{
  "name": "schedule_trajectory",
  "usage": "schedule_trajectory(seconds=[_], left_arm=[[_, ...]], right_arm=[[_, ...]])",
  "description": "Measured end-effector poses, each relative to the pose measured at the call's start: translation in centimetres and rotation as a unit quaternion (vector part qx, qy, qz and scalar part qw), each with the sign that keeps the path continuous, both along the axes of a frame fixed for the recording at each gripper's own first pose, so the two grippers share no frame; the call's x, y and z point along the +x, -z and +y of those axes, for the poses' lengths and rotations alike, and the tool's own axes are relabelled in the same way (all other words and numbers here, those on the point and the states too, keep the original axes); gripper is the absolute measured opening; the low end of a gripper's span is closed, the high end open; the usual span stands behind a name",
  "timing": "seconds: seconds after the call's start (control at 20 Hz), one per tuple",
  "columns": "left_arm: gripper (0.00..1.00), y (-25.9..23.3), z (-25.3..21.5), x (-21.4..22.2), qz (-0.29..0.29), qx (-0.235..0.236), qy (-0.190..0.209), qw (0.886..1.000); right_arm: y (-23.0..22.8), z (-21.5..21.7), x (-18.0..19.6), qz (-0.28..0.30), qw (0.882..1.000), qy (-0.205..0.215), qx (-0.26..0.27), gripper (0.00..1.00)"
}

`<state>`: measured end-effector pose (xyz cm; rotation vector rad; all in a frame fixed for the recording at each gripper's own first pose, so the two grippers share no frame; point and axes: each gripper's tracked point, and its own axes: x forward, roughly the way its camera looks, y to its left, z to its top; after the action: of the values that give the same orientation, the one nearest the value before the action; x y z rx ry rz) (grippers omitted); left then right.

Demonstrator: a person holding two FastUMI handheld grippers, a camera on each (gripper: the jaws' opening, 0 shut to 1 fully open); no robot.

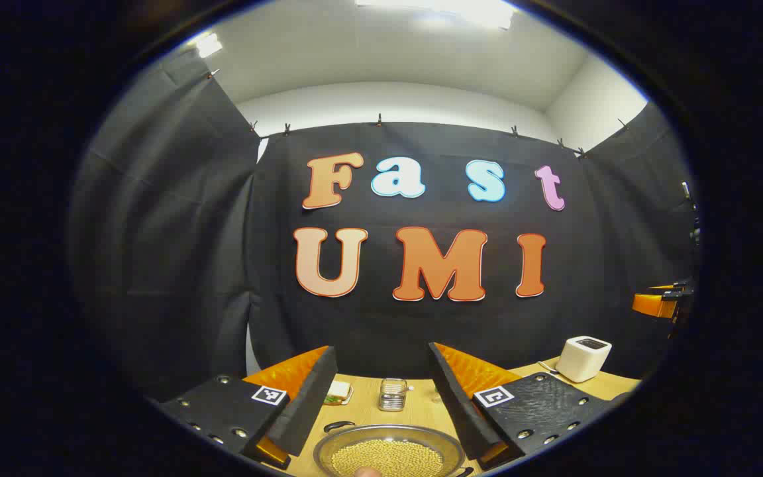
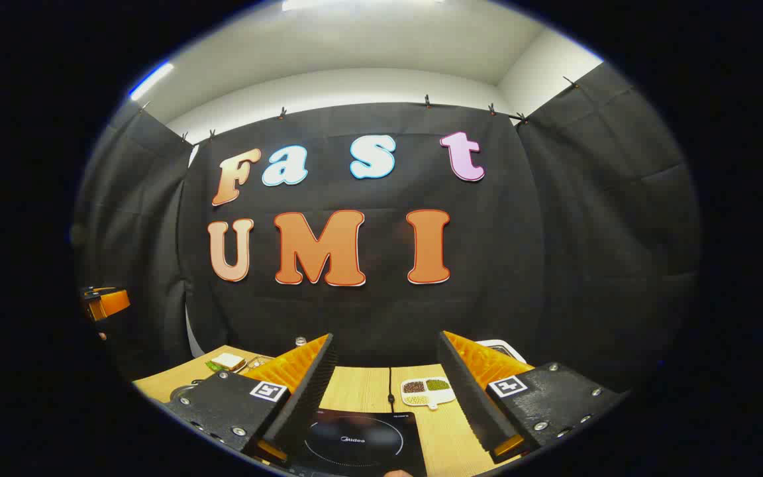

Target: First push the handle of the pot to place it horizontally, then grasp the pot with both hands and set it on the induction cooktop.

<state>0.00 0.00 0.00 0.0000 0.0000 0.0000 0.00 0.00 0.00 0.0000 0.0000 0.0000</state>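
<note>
In the left gripper view a metal pot (image 1: pixel 388 454) full of small pale beans sits on the wooden table right below me, with a black handle (image 1: pixel 338 426) at its far left rim. My left gripper (image 1: pixel 381 361) hangs open above the pot, nothing between its fingers. In the right gripper view the black induction cooktop (image 2: pixel 358 440) lies flat on the table under my right gripper (image 2: pixel 385 348), which is open and holds nothing. Each gripper appears small at the edge of the other's view: the right gripper (image 1: pixel 663 301) and the left gripper (image 2: pixel 104 301).
Behind the pot stand a glass jar (image 1: pixel 393 394) and a sandwich on a plate (image 1: pixel 338 392); a white box-shaped appliance (image 1: pixel 583 358) sits at the far right. Beyond the cooktop lies a white divided dish (image 2: pixel 426 391) of beans, with the cooktop's cord beside it.
</note>
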Motion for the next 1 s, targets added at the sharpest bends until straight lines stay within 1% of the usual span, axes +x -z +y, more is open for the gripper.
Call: schedule_trajectory(seconds=[0.05, 0.1, 0.15, 0.2, 0.25, 0.3, 0.45, 0.5, 0.55, 0.85, 0.9, 0.95, 1.0], left_arm=[[0.86, -0.05, -0.32, 0.05, -0.001, -0.003, 0.003, 1.0], [0.87, -0.15, -0.39, 0.08, -0.001, -0.006, 0.004, 1.0], [0.87, -0.03, -0.31, 0.03, 0.0, -0.008, 0.003, 1.0], [0.87, 0.15, -0.29, 0.08, 0.002, -0.007, 0.003, 1.0], [0.87, 0.35, -0.42, 0.09, 0.006, -0.006, 0.004, 1.0], [0.87, 0.55, -0.46, 0.05, 0.011, -0.005, 0.005, 1.0], [0.87, 0.72, -0.5, 0.23, 0.015, -0.008, 0.006, 1.0], [0.87, 0.8, -0.45, 0.26, 0.016, -0.009, 0.005, 1.0], [0.87, 0.84, -0.36, 0.18, 0.016, -0.008, 0.004, 1.0], [0.87, 0.6, -0.7, -0.08, 0.015, -0.006, 0.007, 1.0], [0.87, 0.57, -0.64, -0.1, 0.016, -0.005, 0.007, 1.0], [0.87, 0.7, -0.59, -0.06, 0.016, -0.004, 0.007, 1.0], [0.87, 0.71, -0.64, 0.01, 0.017, -0.004, 0.007, 1.0]], right_arm=[[0.15, 0.14, 0.09, 0.003, 1.0, -0.003, 0.001, 0.95], [0.14, 0.31, 0.14, 0.003, 1.0, -0.006, 0.001, 1.0], [0.12, 0.36, 0.15, 0.002, 1.0, -0.008, -0.001, 1.0], [-0.04, 0.25, 0.06, -0.001, 1.0, -0.007, -0.002, 0.95], [-0.14, 0.1, 0.03, -0.003, 1.0, -0.006, -0.003, 1.0], [-0.18, 0.13, 0.12, -0.003, 1.0, -0.005, -0.003, 0.95], [0.19, 0.32, 0.26, 0.003, 1.0, -0.009, 0.003, 0.95], [0.31, 0.33, 0.18, 0.005, 1.0, -0.01, 0.004, 1.0], [0.34, 0.24, 0.2, 0.006, 1.0, -0.012, 0.004, 0.95], [0.22, 0.11, -0.08, 0.003, 1.0, -0.013, 0.004, 0.95], [0.22, 0.06, -0.13, 0.004, 1.0, -0.014, 0.004, 1.0], [0.29, 0.09, -0.11, 0.004, 1.0, -0.015, 0.004, 0.95], [0.34, 0.0, -0.16, 0.005, 1.0, -0.014, 0.004, 0.95]])
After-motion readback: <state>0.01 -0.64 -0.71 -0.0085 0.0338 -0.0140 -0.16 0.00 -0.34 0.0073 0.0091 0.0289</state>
